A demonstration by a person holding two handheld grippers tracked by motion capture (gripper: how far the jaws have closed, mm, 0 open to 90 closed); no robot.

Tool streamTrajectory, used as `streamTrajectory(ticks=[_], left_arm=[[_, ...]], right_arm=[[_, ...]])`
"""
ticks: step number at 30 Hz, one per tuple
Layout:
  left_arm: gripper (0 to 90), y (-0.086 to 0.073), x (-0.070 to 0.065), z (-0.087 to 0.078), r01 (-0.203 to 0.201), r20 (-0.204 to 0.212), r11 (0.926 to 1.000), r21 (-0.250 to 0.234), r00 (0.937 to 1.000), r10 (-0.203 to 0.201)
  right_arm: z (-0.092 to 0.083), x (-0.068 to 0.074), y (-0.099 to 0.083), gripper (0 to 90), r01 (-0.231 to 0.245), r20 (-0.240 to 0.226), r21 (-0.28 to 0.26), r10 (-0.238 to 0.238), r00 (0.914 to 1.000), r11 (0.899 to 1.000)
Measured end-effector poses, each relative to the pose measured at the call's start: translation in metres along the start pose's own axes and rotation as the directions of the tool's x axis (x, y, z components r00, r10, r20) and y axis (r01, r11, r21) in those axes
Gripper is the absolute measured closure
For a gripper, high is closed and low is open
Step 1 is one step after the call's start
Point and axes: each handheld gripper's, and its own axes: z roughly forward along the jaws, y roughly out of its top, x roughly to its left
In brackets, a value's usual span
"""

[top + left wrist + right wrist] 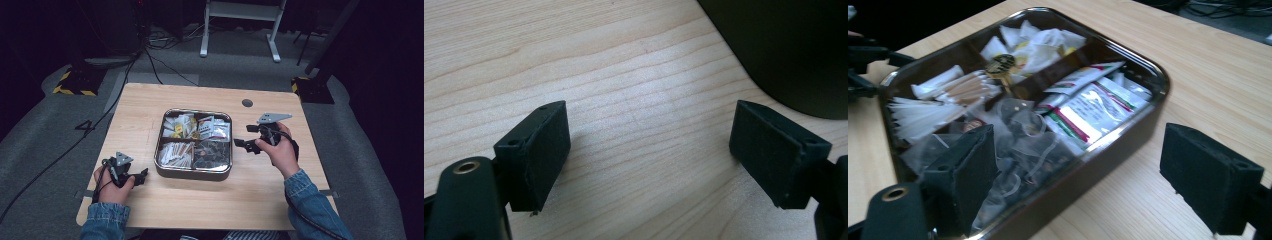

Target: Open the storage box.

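The left tongs (131,176) rest low on the surface (150,100) near its front left corner, jaws spread wide with nothing between them; the left tongs' own view shows bare wood grain between the two black pads (541,150) and a dark rounded wall of the tray (784,50) just beyond the upper right. The right tongs (246,144) hover just off the tray's right side, pointing left toward it, jaws likewise spread and empty. The metal tray (192,172) sits mid-surface between the two hands, with open wood on every side and the widest free strip along the front edge. The right tongs' view looks over the tray's near rim (1128,125) into four compartments: white sachets with red and green print (1088,107), clear wrappers (1023,130), white-wrapped sticks (943,100), and crumpled white packets (1043,42). From the high view these contents are too small to tell apart clearly. The left hand (111,187) lies on the surface, the forearm in a denim sleeve (105,220); the right hand (280,152) is raised, wrist angled inward.
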Motion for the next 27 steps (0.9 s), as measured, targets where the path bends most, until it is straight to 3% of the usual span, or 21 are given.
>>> streamTrajectory(ticks=[4,10,11,12,13,15,21,27], left_arm=[[17.1,0.0,0.0,0.0,0.0,0.0,1.0,0.0,1.0,0.0],[17.1,0.0,0.0,0.0,0.001,0.002,1.0,0.001,1.0,-0.001],[17.1,0.0,0.0,0.0,0.0,0.001,1.0,0.001,1.0,0.0],[17.1,0.0,0.0,0.0,0.0,0.002,1.0,0.001,1.0,0.0],[17.0,0.0,0.0,0.0,0.0,0.001,1.0,0.001,1.0,0.0],[17.1,0.0,0.0,0.0,0.0,0.002,1.0,0.001,1.0,0.0],[17.0,0.001,0.0,0.001,-0.003,0.001,1.0,0.0,1.0,0.003],[16.8,0.001,0.0,0.001,-0.003,0.004,1.0,0.0,1.0,0.003]], right_arm=[[0.007,0.007,0.013,15.9,0.046,-0.006,0.017,-0.046,0.9989,0.999],[0.017,0.013,0.028,16.0,0.078,-0.029,0.03,-0.077,0.9966,0.997],[0.02,0.014,0.032,16.0,0.073,-0.075,0.082,-0.067,0.995,0.994],[0.02,0.014,0.032,16.0,0.073,-0.075,0.082,-0.067,0.995,0.994],[0.023,0.014,0.036,16.1,0.121,-0.113,0.123,-0.107,0.9878,0.985],[0.028,0.016,0.038,16.0,0.145,-0.1,0.128,-0.133,0.9861,0.981],[0.047,0.018,0.043,16.0,0.107,-0.075,0.109,-0.099,0.9923,0.988],[0.07,0.021,0.046,16.1,0.102,-0.059,0.106,-0.096,0.9936,0.989]])
